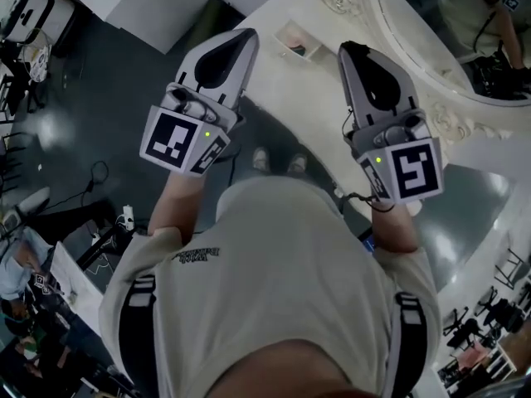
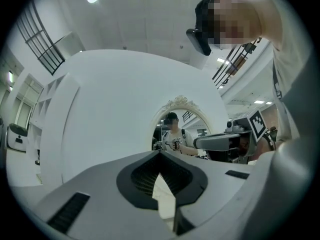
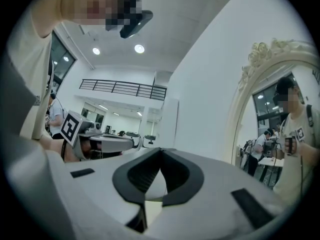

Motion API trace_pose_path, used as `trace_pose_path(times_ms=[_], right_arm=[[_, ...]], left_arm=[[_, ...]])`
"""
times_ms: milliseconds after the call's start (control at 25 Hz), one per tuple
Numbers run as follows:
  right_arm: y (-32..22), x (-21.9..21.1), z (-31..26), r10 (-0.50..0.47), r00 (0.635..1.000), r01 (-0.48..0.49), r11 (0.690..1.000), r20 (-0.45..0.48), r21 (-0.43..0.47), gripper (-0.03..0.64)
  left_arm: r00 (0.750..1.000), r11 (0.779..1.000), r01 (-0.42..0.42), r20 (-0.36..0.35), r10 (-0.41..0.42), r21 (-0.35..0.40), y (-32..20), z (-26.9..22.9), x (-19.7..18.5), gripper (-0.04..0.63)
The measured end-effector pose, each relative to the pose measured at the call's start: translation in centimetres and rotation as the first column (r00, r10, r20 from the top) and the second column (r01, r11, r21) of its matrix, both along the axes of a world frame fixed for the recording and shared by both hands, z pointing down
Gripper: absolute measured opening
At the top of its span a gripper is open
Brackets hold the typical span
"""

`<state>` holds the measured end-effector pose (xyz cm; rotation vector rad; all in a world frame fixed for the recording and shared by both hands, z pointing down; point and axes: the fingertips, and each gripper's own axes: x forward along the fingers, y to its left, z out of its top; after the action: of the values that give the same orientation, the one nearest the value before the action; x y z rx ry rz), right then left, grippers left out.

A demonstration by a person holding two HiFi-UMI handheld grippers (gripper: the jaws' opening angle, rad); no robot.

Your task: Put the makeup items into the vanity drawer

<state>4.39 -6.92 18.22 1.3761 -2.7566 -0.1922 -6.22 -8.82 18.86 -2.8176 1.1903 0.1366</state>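
Observation:
I hold both grippers up in front of my chest, pointing level over the white vanity top (image 1: pixel 311 98). My left gripper (image 1: pixel 247 33) is shut with its tips together and nothing between them; in the left gripper view (image 2: pixel 160 154) it faces the white wall and the oval mirror (image 2: pixel 180 129). My right gripper (image 1: pixel 353 50) is also shut and empty, and in its own view (image 3: pixel 161 150) it points along the wall beside the ornate mirror frame (image 3: pixel 260 64). A small white open box (image 1: pixel 297 44) with a dark item inside sits on the vanity between the two tips. No drawer shows.
The big gilt-white mirror (image 1: pixel 448 23) fills the upper right of the head view. Dark floor with cables (image 1: pixel 95 177) and gear lies to the left, where a person (image 1: pixel 21 255) sits. Chairs (image 1: pixel 489 313) stand at the lower right.

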Motion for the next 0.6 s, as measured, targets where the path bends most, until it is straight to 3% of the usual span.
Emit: trace_pose_path(times_ms=[120, 320, 600], right_arm=[[1.5, 0.2, 0.3, 0.001, 1.0, -0.001, 1.0, 0.013, -0.003, 0.006], [3.7, 0.4, 1.1, -0.021, 0.993, 0.018, 1.0, 0.115, 0.02, 0.006], [5.6, -1.0, 3.5, -0.025, 0.997, 0.026, 1.0, 0.072, -0.008, 0.006]], left_arm=[[1.0, 0.999, -0.024, -0.001, 0.024, -0.032, 1.7, 1.3, 0.5, 0.014], [1.0, 0.999, -0.017, 0.024, 0.018, -0.048, 3.5, 3.2, 0.5, 0.014], [0.999, 0.997, -0.009, 0.03, 0.011, -0.071, 4.8, 4.6, -0.1, 0.014]])
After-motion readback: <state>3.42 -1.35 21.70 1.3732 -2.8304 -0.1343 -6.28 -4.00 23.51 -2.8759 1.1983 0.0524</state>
